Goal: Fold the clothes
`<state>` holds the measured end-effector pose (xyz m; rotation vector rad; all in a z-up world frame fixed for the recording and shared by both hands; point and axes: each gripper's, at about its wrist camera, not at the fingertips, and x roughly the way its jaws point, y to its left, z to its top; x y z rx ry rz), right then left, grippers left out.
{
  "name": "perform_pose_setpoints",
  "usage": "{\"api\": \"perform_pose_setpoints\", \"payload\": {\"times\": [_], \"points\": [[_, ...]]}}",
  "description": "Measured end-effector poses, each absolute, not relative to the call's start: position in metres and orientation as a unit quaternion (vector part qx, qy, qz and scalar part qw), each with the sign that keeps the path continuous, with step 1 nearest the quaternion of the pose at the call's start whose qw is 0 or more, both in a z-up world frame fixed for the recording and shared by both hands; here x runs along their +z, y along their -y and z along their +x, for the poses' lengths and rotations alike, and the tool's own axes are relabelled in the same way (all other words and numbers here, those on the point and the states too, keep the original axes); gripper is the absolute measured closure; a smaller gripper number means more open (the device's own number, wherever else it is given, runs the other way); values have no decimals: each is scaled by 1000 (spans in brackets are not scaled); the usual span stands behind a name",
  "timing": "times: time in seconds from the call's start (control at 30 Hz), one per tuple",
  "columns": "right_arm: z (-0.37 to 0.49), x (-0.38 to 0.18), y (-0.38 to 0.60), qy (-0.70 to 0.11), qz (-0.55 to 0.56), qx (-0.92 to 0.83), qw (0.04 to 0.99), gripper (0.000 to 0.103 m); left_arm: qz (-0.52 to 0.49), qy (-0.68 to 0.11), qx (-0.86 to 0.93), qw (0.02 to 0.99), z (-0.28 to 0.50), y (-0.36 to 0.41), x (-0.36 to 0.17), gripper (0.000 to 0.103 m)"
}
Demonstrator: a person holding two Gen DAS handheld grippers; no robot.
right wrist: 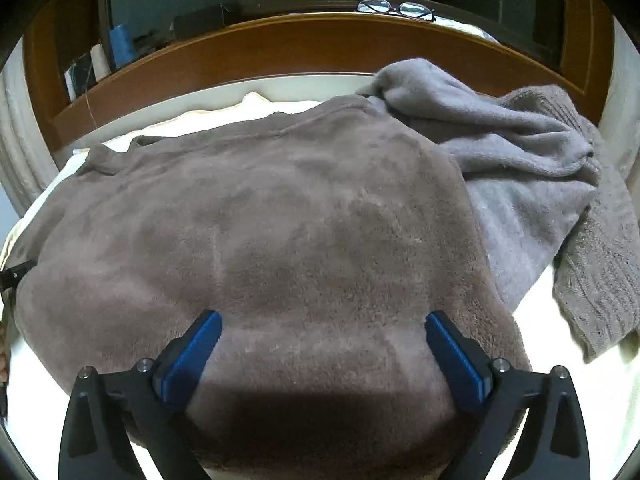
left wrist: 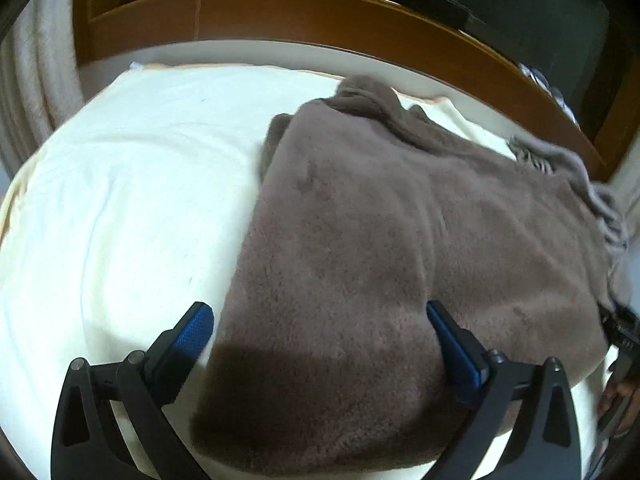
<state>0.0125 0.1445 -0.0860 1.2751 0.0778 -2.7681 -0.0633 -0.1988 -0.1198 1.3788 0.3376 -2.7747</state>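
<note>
A brown fleece garment lies spread flat on a bed with a cream sheet. It also fills the right wrist view. My left gripper is open and empty, hovering over the garment's near left edge. My right gripper is open and empty, above the garment's near middle. A grey fleece garment lies crumpled at the back right, and a brown knitted sweater lies beside it on the right.
A wooden headboard runs along the far side of the bed. A pair of glasses rests on its top ledge. The other gripper and a hand show at the right edge of the left wrist view.
</note>
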Motion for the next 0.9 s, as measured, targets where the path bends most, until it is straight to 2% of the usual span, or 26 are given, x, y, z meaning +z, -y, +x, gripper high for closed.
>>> {"api": "perform_pose_setpoints", "payload": {"times": [0.17,0.43,0.7,0.9], "points": [[3,-70,-150,-10,437,-898,57,1,441,-91,-893,16,-71,200,-104,0],[-36,-19,-138,-14,393,-915,90,1,404,-31,-914,-2,-103,170,-61,0],[-75,-65,-145,-8,461,-882,99,1,452,-10,-892,4,-132,142,-100,0],[-72,-72,-146,-25,458,-882,104,1,442,5,-897,12,-128,141,-106,0]]}}
